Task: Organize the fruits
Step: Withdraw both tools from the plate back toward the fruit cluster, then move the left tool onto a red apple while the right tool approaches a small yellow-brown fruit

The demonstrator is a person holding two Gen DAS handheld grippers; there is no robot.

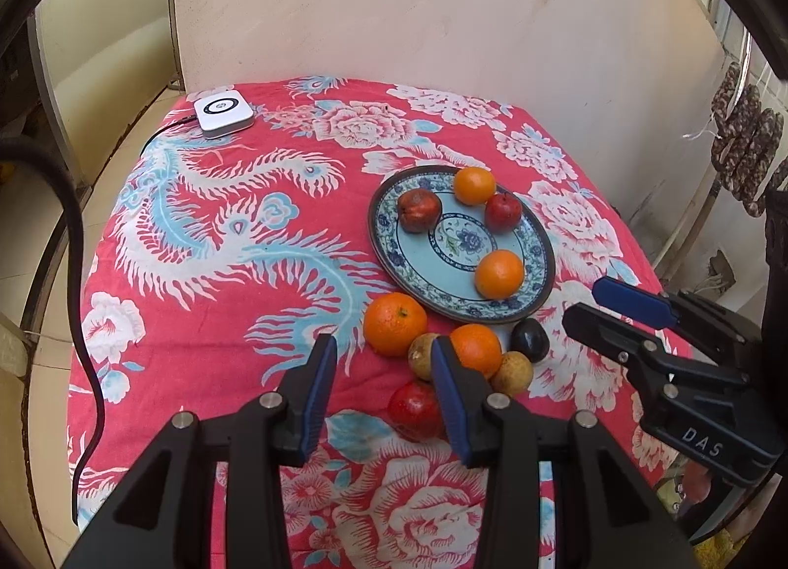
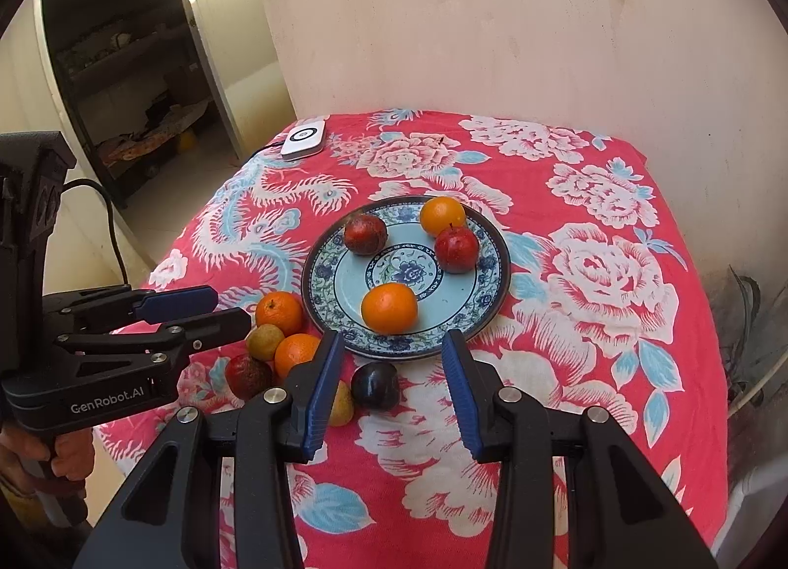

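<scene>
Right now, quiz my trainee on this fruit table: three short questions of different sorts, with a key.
1. How many fruits lie on the blue patterned plate?
2. True or false: the dark plum lies on the plate.
3. Which gripper is nearer the plum: A the left gripper, or B the right gripper?

Key: 1. Four: two oranges and two red fruits. 2. False; it lies on the red floral tablecloth, just off the plate's near rim. 3. B.
</scene>
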